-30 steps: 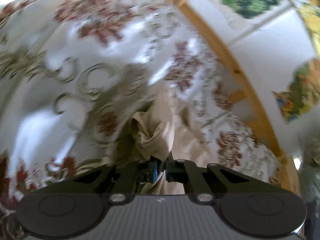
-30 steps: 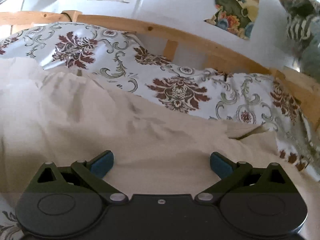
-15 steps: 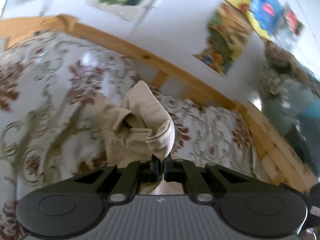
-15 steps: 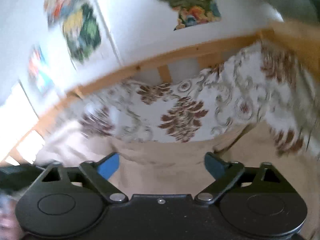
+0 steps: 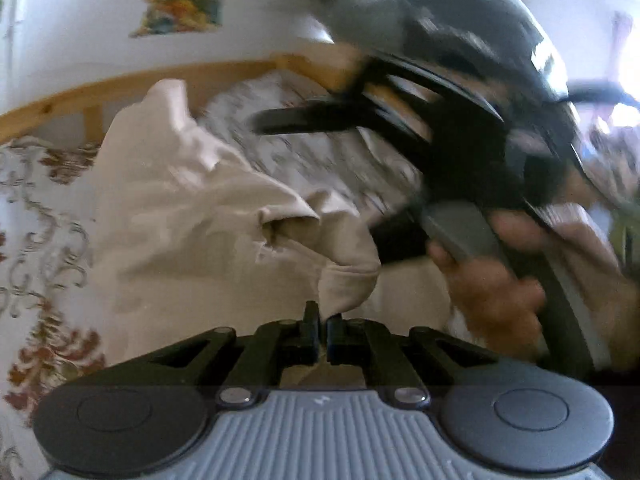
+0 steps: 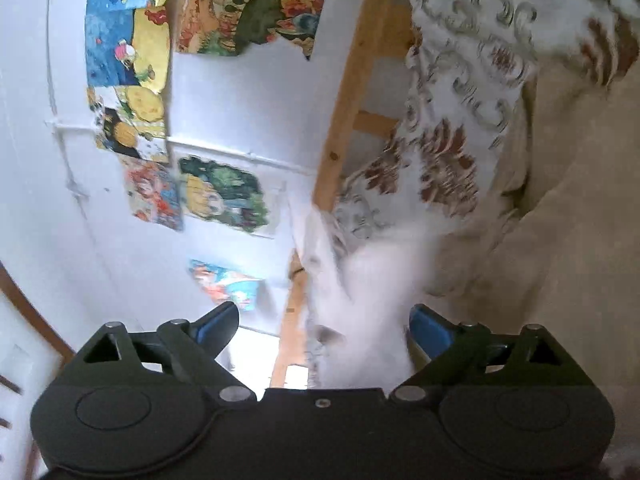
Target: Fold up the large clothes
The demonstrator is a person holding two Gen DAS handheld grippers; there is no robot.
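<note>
A large beige garment (image 5: 224, 216) lies bunched on the floral bedsheet (image 5: 36, 208). My left gripper (image 5: 323, 324) is shut on a fold of its edge, which loops up just beyond the fingertips. To the right in the left wrist view, a hand (image 5: 492, 280) holds the other tool, blurred. In the right wrist view the right gripper (image 6: 322, 320) is rolled onto its side with its jaws wide and opening. Nothing is pinched between its blue pads (image 6: 424, 326). The beige garment (image 6: 580, 200) lies off to its right.
A wooden bed rail (image 6: 348, 80) runs along a white wall with several colourful posters (image 6: 132, 40). The floral bedsheet (image 6: 460, 120) covers the bed beside the garment. The same rail (image 5: 120, 88) shows behind the garment in the left wrist view.
The left gripper swung right, carrying its pinch of garment, and the hand with the other tool came into its view. The right gripper rolled sideways, so the wall now fills its left half.
</note>
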